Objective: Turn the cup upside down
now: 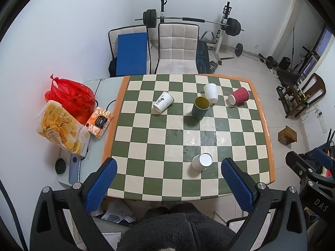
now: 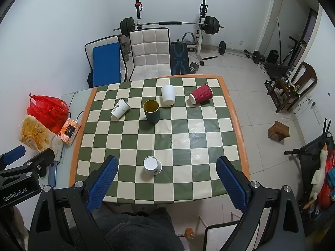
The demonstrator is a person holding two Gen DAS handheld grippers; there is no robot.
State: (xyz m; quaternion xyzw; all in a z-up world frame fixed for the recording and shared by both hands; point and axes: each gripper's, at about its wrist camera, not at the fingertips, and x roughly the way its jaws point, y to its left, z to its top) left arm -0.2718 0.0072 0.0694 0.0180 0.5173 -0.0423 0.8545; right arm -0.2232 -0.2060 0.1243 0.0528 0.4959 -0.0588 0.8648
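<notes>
the checkered table (image 1: 209, 190) (image 2: 129, 190) serves as the landmark; all positions below are given relative to it; both grippers are held above its near edge, looking down across its top.

left gripper (image 1: 169, 181): jaws spread wide, nothing between the blue pads (image 1: 101, 183); released; it hangs over the table's near edge; right gripper (image 2: 167, 179): jaws likewise spread wide, blue pads (image 2: 230, 184) clear of any object; released; also over the table's near edge.

cups on the table, five in total; the near paper cup (image 1: 202, 162) (image 2: 152, 165) stands upside down, its white base facing up, in the near half of the table, apart from the other four; the dark green cup (image 1: 200, 107) (image 2: 151, 110) stands upright, mouth open, yellow inside, near the table's middle toward the far side; the plain white cup (image 1: 211, 93) (image 2: 168, 94) lies on its side just behind the dark green cup, nearly touching it; the printed white cup (image 1: 163, 102) (image 2: 120, 108) lies on its side toward the table's far left; the red ribbed cup (image 1: 238, 99) (image 2: 200, 97) lies on its side near the table's far right corner.

off the table's left edge, on a lower white surface: a red plastic bag (image 1: 70, 99) (image 2: 48, 110), a yellow snack bag (image 1: 60, 126) (image 2: 34, 133), and an orange box (image 1: 99, 122) (image 2: 70, 130); behind the table's far edge stands a white padded chair (image 1: 178, 48) (image 2: 150, 52).
</notes>
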